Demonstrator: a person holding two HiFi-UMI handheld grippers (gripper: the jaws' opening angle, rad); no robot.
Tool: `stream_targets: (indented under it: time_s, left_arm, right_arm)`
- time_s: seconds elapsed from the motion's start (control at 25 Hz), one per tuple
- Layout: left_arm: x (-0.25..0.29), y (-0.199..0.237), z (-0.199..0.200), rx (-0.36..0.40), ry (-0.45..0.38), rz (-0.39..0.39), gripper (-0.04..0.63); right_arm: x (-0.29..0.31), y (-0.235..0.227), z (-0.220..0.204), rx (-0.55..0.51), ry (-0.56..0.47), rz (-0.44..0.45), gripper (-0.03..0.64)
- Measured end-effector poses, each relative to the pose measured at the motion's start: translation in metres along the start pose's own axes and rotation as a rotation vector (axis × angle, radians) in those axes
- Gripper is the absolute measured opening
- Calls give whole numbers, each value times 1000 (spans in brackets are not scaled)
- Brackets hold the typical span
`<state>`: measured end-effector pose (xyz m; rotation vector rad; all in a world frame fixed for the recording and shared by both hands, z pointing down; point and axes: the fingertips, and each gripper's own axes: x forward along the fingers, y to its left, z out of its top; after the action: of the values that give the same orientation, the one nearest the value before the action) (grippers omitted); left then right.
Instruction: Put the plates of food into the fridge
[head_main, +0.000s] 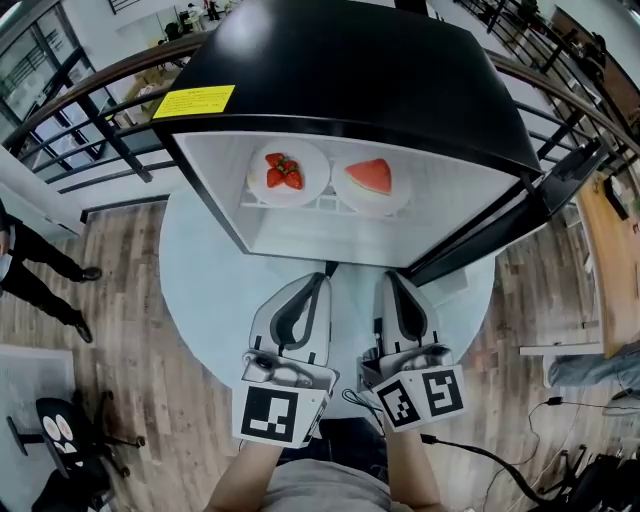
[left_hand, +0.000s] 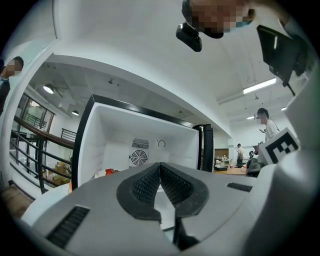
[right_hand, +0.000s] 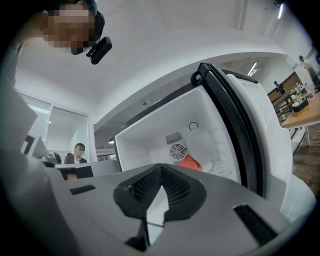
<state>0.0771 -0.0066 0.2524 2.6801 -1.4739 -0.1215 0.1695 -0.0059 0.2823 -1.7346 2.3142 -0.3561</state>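
A small black fridge (head_main: 350, 70) stands open on a round white table (head_main: 205, 290). On its shelf sit two white plates, one with strawberries (head_main: 287, 172) on the left and one with a watermelon wedge (head_main: 371, 181) on the right. My left gripper (head_main: 324, 273) and right gripper (head_main: 389, 276) hover side by side just in front of the opening, both shut with nothing between the jaws. The left gripper view shows its closed jaws (left_hand: 160, 164) and the strawberries (left_hand: 100, 173) inside. The right gripper view shows its closed jaws (right_hand: 161, 165) and the watermelon (right_hand: 190, 162).
The fridge door (head_main: 520, 215) is swung open to the right. A railing (head_main: 90, 130) runs behind the table. A person (head_main: 35, 262) stands at the left, a chair (head_main: 60, 440) at lower left, and cables (head_main: 490, 455) lie on the wooden floor at the right.
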Motion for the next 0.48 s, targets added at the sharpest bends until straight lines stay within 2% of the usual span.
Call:
stream_targets:
  time_s: [0.32, 0.48]
  left_arm:
    - [-22, 8, 7, 16, -26, 67, 8]
    - [-37, 18, 10, 21, -40, 127, 8]
  right_arm:
    - [-2, 25, 2, -29, -10, 77, 14]
    - [0, 42, 0, -27, -8, 139, 14]
